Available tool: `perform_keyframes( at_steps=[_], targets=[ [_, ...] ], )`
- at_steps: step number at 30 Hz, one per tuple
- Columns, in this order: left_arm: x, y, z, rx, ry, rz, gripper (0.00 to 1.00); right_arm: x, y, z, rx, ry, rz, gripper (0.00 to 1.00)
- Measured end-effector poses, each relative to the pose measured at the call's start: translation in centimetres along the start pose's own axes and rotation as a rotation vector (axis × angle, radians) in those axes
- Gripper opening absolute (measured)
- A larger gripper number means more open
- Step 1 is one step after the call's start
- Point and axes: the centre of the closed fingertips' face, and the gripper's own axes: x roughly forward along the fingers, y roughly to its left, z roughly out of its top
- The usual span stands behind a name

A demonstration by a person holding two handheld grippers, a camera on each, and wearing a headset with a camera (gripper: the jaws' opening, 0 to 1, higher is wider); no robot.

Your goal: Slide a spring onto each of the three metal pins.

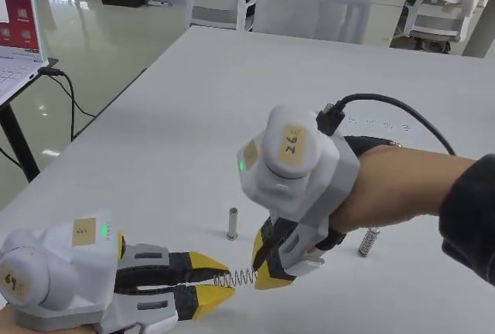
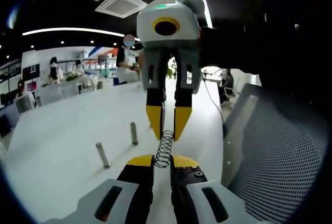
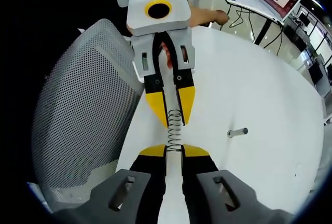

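I see my left gripper (image 1: 229,279) and right gripper (image 1: 262,270), jaws clamped on opposite ends of one spring (image 1: 242,277), near a bare metal pin (image 1: 232,223).

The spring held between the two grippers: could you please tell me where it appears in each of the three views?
Head view: the spring is low centre, spanning between the left gripper and the right gripper.
Left gripper view: the spring is at centre, just above that gripper's own jaws.
Right gripper view: the spring is at centre, running up from its own jaws.
Shared landmark: the bare metal pin nearby.
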Motion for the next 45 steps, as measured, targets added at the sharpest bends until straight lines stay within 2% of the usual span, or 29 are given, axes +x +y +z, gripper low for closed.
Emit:
perform_keyframes(
  at_steps=[10,20,24,31,40,45],
  targets=[
    [0.1,0.1,-0.2,0.004,0.003,0.001,0.02,-1.4,-0.4,1.3,-0.007,-0.037,-0.029,0.08],
    [0.3,0.0,-0.1,0.002,-0.001,-0.002,0.02,-2.4,-0.3,4.1,-0.049,-0.091,-0.052,0.08],
    [0.4,0.1,0.1,0.007,-0.005,-0.001,0.02,-2.4,-0.2,4.7,-0.072,-0.093,-0.059,0.08],
    [0.4,0.0,0.0,0.013,-0.002,0.0,0.02,-2.2,-0.2,4.7,-0.065,-0.101,-0.043,0.08],
    [0.5,0.0,0.5,0.02,-0.015,0.003,0.02,-1.4,-0.2,4.1,-0.06,-0.07,-0.035,0.08],
    [0.6,0.0,0.9,0.021,-0.024,0.004,0.02,-1.2,-0.3,4.1,-0.052,-0.07,-0.03,0.09]
  ],
)
